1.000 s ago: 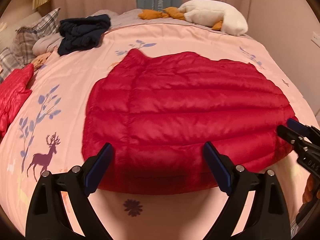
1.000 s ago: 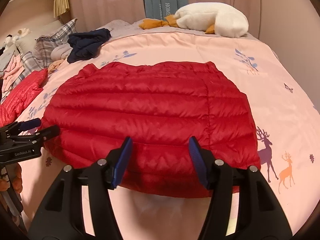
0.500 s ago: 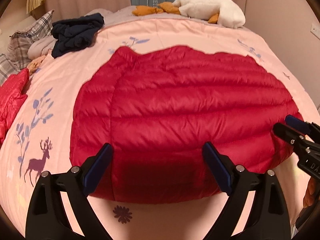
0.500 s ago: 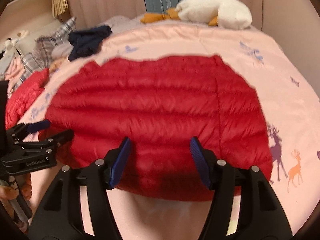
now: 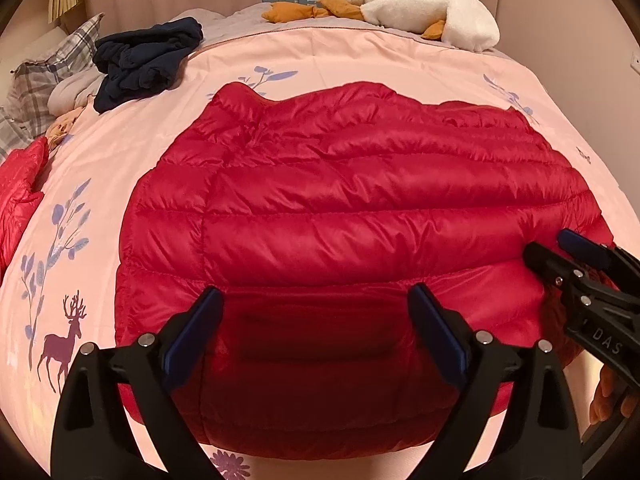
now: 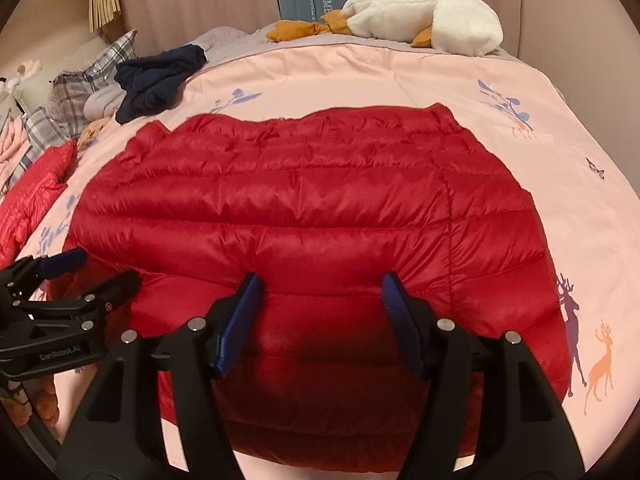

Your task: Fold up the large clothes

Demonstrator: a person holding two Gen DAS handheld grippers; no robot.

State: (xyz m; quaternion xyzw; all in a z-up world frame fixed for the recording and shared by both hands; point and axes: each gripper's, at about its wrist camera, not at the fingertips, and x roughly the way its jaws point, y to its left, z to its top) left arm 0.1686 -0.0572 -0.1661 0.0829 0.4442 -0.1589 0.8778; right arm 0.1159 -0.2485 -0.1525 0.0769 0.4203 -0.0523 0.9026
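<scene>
A red quilted down jacket lies spread flat on the pink bed cover, its near hem towards me. Over the left part of that hem my left gripper hangs open, nothing between its blue pads. My right gripper is open over the hem further right, also with nothing in it. Each wrist view catches the other gripper at its edge: the right gripper at the jacket's right side, the left gripper at its left side. Neither gripper grips the fabric.
A crumpled navy garment lies at the far left of the bed. A white plush goose rests at the head. Another red garment and plaid pillows crowd the left edge.
Both grippers have come forward and slightly down over the jacket's near hem, so the jacket fills more of each view. The jacket has not moved.
</scene>
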